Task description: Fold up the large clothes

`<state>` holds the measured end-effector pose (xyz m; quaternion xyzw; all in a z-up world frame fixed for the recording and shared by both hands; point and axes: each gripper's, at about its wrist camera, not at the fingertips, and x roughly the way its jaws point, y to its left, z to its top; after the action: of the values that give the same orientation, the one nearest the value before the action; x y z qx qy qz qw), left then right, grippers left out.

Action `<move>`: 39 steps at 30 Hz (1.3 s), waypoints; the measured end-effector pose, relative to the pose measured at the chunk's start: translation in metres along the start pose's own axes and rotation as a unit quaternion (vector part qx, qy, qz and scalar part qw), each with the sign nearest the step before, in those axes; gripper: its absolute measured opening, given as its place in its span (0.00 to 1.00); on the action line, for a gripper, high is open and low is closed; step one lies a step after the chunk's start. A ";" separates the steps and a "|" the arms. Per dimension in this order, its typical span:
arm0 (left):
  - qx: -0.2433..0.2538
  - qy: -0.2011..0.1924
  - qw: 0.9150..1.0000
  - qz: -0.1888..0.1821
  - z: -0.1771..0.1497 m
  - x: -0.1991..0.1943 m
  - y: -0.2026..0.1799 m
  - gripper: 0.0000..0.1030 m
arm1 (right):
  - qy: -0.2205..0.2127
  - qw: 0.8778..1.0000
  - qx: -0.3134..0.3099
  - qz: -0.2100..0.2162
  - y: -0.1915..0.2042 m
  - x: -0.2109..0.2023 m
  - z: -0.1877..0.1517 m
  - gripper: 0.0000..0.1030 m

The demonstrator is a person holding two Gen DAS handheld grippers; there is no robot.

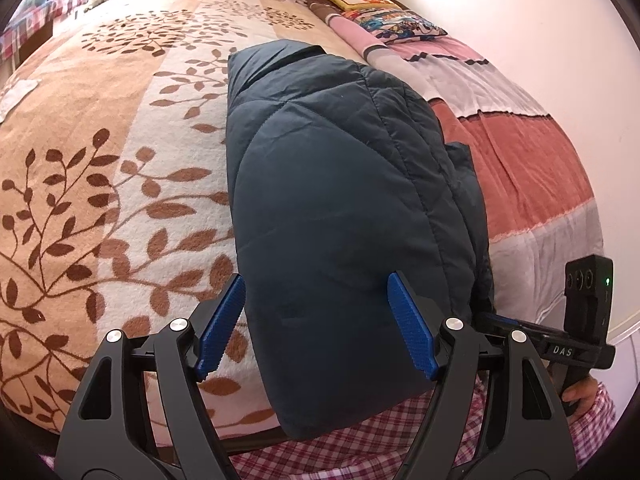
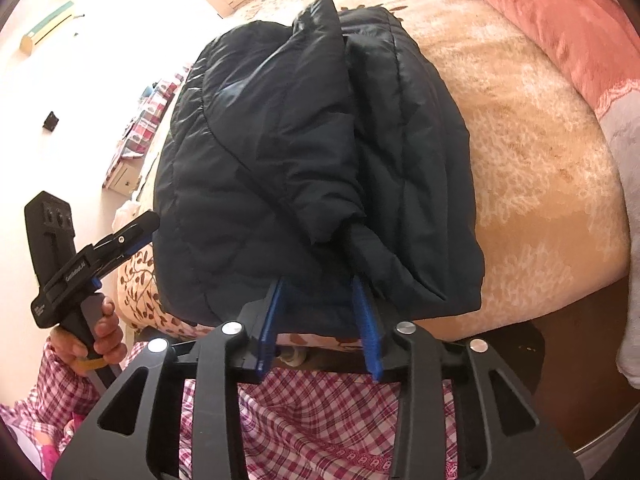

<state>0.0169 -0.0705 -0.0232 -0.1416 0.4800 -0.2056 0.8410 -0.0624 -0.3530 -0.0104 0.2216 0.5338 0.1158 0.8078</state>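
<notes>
A dark navy quilted jacket lies folded into a thick bundle on the bed, its near end hanging over the bed's front edge. It also shows in the right wrist view, with a sleeve lying on top. My left gripper is open, its blue pads on either side of the bundle's near end without pinching it. My right gripper is open at the jacket's near hem, the pads apart and nothing held between them. Each gripper shows in the other's view, the right and the left.
The bed carries a beige blanket with brown leaf print. A folded pink, white and red quilt lies along the wall side with pillows at the far end. The person's pink checked clothes are just below the grippers.
</notes>
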 end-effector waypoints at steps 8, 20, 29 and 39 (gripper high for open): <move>-0.017 0.001 0.999 -0.032 0.006 -0.002 0.010 0.72 | -0.063 0.998 0.023 -0.012 -0.021 -0.036 0.014 0.60; -0.011 0.028 0.998 -0.048 0.004 0.012 0.006 0.81 | -0.046 0.987 0.152 0.026 -0.079 -0.004 0.069 0.78; -0.029 0.051 0.996 -0.067 0.009 0.031 0.020 0.91 | 0.011 0.986 0.161 0.042 -0.090 0.046 0.074 0.79; -0.017 0.061 0.993 -0.097 0.016 0.050 0.019 0.91 | 0.027 0.982 0.147 0.111 -0.082 0.073 0.084 0.51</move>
<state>0.0574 -0.0768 -0.0609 -0.1884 0.5181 -0.2865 0.7836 0.0397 -0.4136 -0.0817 0.3926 0.5389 0.1311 0.7336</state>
